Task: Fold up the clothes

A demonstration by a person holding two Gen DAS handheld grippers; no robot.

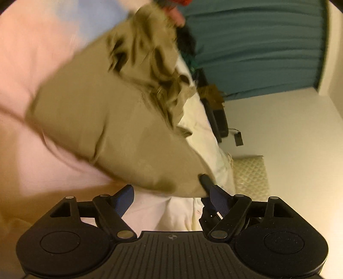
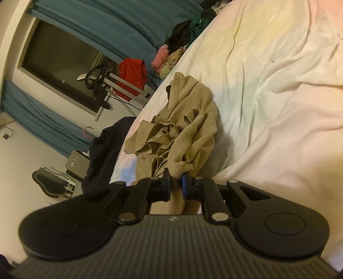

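A khaki garment [image 1: 111, 120] hangs blurred and bunched in front of my left gripper [image 1: 171, 193], which stands open. Its lower edge dips between the two fingers and its corner lies against the right finger [image 1: 216, 195], with no pad pressing on it. At the top of this view a hand [image 1: 179, 18] is at the garment's upper end. In the right wrist view the same khaki garment [image 2: 188, 128] lies crumpled on the white bed sheet [image 2: 278, 85]. My right gripper [image 2: 176, 184] is shut on a fold of its near edge.
Several mixed clothes [image 2: 188, 32] are piled at the bed's far edge. A dark garment [image 2: 107, 150] hangs off the bed's side. A red item [image 2: 130, 77] hangs on a stand by teal curtains [image 1: 257, 43]. Pale sheet [image 1: 32, 64] lies left of the garment.
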